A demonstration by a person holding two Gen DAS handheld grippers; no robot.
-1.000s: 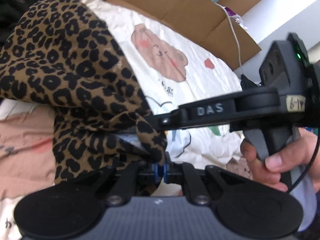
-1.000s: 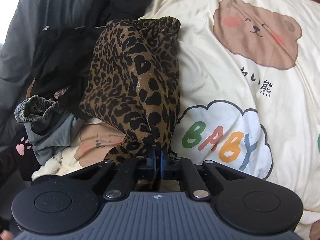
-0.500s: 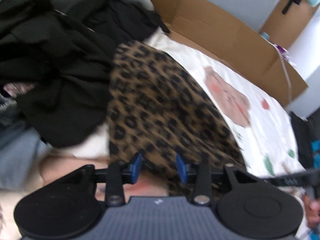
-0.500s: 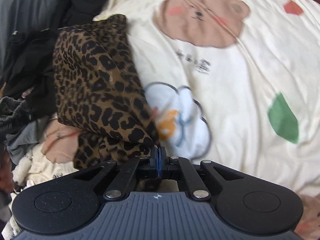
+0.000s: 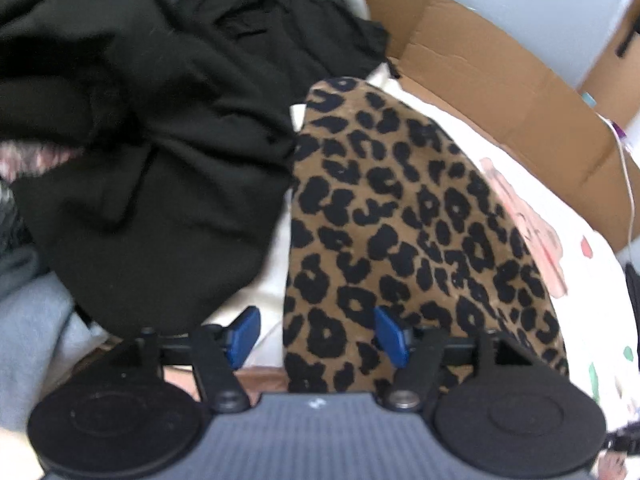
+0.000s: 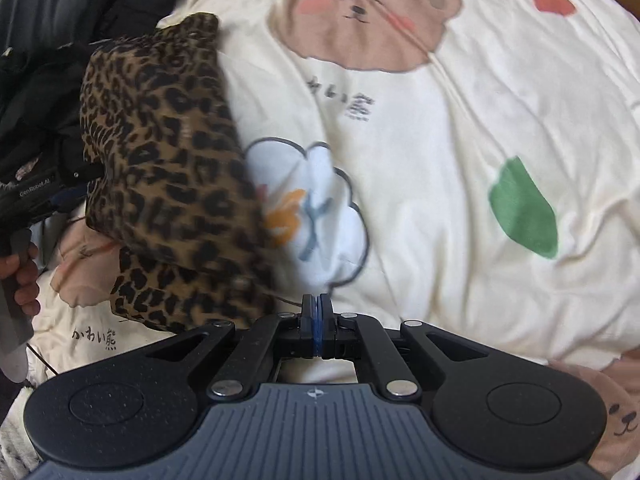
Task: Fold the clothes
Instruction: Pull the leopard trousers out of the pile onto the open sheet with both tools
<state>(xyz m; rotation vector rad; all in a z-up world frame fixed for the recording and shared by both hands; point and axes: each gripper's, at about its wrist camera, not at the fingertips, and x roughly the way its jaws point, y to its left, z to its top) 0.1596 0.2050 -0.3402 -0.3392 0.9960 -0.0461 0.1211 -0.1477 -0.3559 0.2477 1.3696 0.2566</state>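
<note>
A leopard-print garment [image 5: 400, 232] lies bunched on the cream bear-print bedsheet [image 6: 460, 140]. My left gripper [image 5: 316, 336] is open, its blue pads apart, with the garment's near edge lying between the fingers. It also shows at the left of the right wrist view [image 6: 64, 188]. In the right wrist view the garment [image 6: 168, 168] sits at the left, blurred. My right gripper [image 6: 317, 320] is shut just right of the garment's edge; no cloth shows between its pads.
A pile of black clothes [image 5: 140, 140] lies left of the garment, with grey-blue cloth [image 5: 28, 320] below it. Cardboard boxes [image 5: 500, 68] stand along the bed's far side. A white cable [image 5: 628, 184] hangs at the right.
My left gripper let go of the leopard garment and opened wide, swinging left toward the black pile. My right gripper moved right and the garment dropped out of it to the left.
</note>
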